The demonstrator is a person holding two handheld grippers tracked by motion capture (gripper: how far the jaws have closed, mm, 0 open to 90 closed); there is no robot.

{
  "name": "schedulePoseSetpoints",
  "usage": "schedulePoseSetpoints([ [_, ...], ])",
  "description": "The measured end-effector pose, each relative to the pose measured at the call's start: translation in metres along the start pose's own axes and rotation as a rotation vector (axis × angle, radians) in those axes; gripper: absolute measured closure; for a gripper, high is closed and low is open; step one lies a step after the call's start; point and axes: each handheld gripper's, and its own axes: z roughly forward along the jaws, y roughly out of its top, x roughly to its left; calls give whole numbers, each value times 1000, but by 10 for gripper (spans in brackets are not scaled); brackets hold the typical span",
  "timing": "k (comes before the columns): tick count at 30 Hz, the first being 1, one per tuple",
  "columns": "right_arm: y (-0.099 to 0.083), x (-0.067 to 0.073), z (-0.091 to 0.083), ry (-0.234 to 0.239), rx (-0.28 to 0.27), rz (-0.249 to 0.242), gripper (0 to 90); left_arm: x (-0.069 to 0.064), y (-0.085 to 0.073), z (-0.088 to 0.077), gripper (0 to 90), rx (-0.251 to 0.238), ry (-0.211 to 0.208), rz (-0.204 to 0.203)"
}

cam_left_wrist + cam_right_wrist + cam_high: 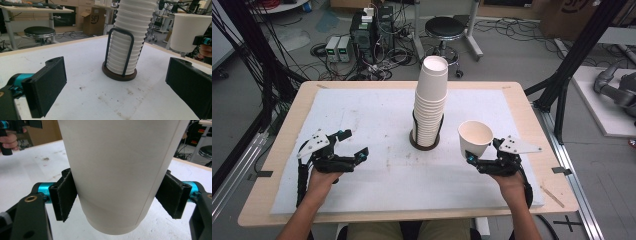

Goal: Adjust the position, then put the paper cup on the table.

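A single white paper cup (475, 138) clamped upright near its base in the right gripper (485, 156), mouth up, lifted clear of the white mat (377, 115) at the table's right side. In the right gripper view, both black padded jaws pressed flat against opposite walls of the cup (117, 170), its bottom rim hanging below them above the mat. To the cup's left, near the middle of the mat, a tall stack of white paper cups (431, 102) nested in a dark wire holder (426, 136) on a round brown base, the stack leaning slightly and rising well above the wire loops. Held cup and stack near each other but not touching. On the left, the left gripper (354, 145) held low over the mat with jaws spread wide and nothing between them; in the left gripper view, the two black jaws far apart with the stack (130, 37) and holder (120, 50) straight ahead between them, the held cup (188, 31) off to the right. Mat surface marked by small dark stains. Beyond the wooden table (287, 130), a black round stool (444, 29) and tangled cables with electronic boxes (362, 35) on the grey floor.
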Motion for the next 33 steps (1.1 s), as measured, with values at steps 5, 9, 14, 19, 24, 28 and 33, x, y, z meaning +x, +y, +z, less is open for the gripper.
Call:
schedulePoseSetpoints([
  [5, 0, -2, -2, -10, -15, 11, 237, 1, -1, 0, 33, 4, 2, -4],
  [9, -1, -4, -3, -22, -17, 20, 236, 2, -1, -1, 33, 7, 8, -4],
  [14, -2, -7, -1, -41, -20, 19, 236, 1, -2, -3, 33, 15, 15, 5],
  [19, -7, -17, 2, -107, 1, 29, 235, 1, -4, -2, 33, 28, 23, 0],
  [24, -14, -30, 9, -188, 34, 61, 235, -1, -7, -1, 33, 39, 20, 1],
  [28, -24, -42, 19, -243, 83, 94, 233, 0, -8, -2, 33, 43, 21, 2],
  [33, -32, -53, 27, -280, 137, 130, 233, 0, -8, -1, 33, 46, 28, 5],
])
